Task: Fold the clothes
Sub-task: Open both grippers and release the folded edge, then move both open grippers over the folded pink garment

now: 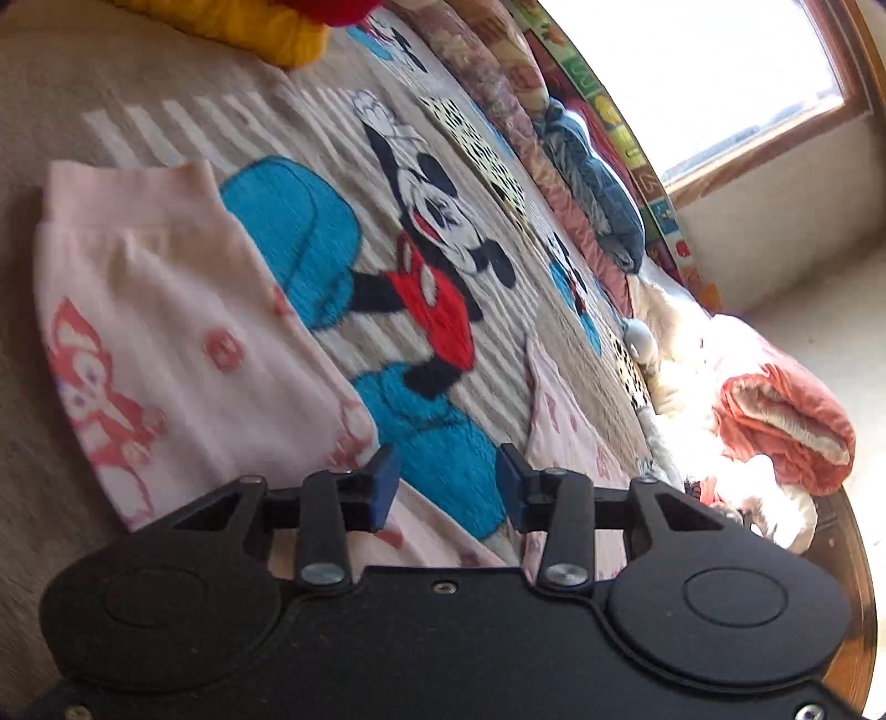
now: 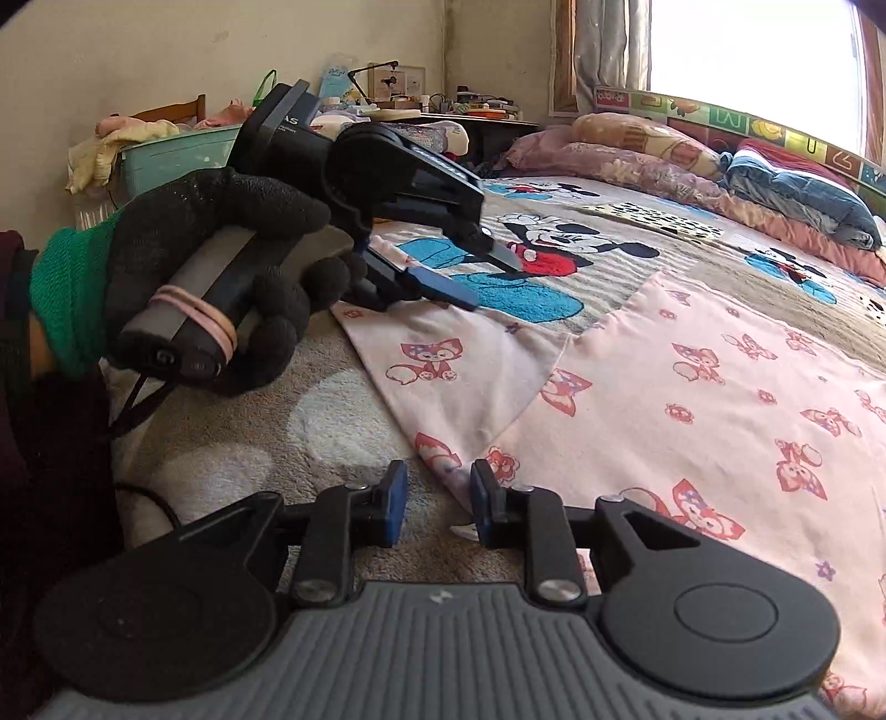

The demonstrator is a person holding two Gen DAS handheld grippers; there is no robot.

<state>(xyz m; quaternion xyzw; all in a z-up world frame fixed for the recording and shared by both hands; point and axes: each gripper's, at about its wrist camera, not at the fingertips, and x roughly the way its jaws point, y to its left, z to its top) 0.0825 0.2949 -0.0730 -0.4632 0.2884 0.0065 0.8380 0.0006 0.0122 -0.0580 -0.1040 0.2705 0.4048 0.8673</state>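
Observation:
A pink garment [image 2: 664, 399] with red fox prints lies spread on the Mickey Mouse blanket [image 2: 554, 243] of the bed. One flap [image 2: 470, 365] is folded over it, coming to a corner at the near edge. My right gripper [image 2: 438, 504] is open, with that corner lying between its blue pads, close to the right pad and not pinched. A gloved hand holds my left gripper [image 2: 487, 274] over the flap's far edge, jaws apart. In the left wrist view the left gripper [image 1: 447, 487] is open above the blanket, with pink cloth [image 1: 155, 343] to its left and beneath it.
Pillows and folded quilts [image 2: 803, 194] line the bed's far side under the window. A green basin [image 2: 171, 155] of clothes and a cluttered desk [image 2: 454, 108] stand by the wall. A yellow and red bundle [image 1: 266, 27] and an orange quilt [image 1: 786, 426] lie at the bed's edges.

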